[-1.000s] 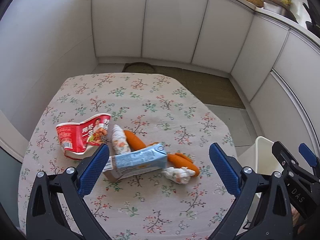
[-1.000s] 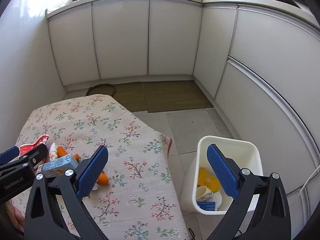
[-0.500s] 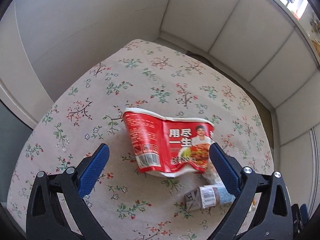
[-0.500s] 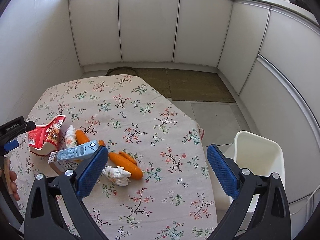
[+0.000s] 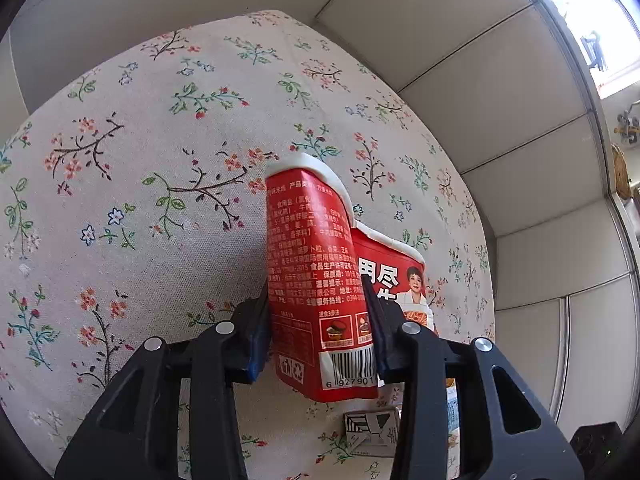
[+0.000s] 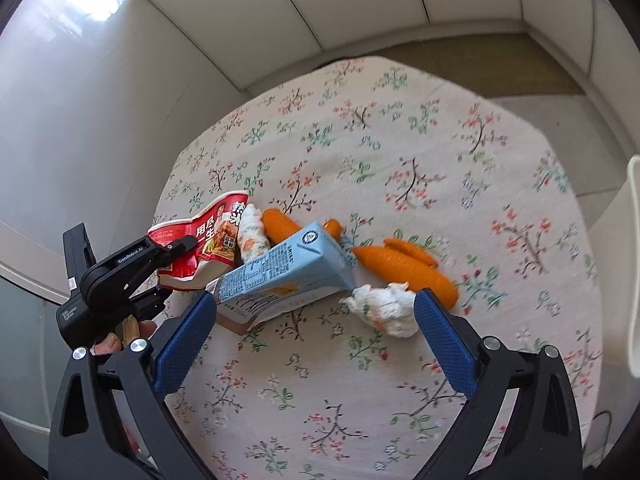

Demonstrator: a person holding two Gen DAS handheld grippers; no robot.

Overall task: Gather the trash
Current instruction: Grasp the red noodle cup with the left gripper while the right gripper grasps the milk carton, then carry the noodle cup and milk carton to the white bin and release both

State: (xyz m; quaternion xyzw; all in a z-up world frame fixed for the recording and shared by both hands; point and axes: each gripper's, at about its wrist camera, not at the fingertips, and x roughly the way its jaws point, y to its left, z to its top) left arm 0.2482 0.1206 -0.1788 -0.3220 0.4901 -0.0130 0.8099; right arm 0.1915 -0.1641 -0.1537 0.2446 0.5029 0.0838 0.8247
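On the floral tablecloth (image 6: 400,152), your left gripper (image 5: 316,320) was closing on the crushed red noodle cup (image 5: 316,264), its length running straight ahead between the jaws, while your right gripper (image 6: 316,332) stood open just short of the blue carton (image 6: 284,272).

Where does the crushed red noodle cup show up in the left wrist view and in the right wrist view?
Left wrist view: red noodle cup at centre, between the closing pads of the left gripper.
Right wrist view: same cup at left of middle, pinched by that gripper.
Shared landmark: the blue milk carton beside it, its end showing below the cup.
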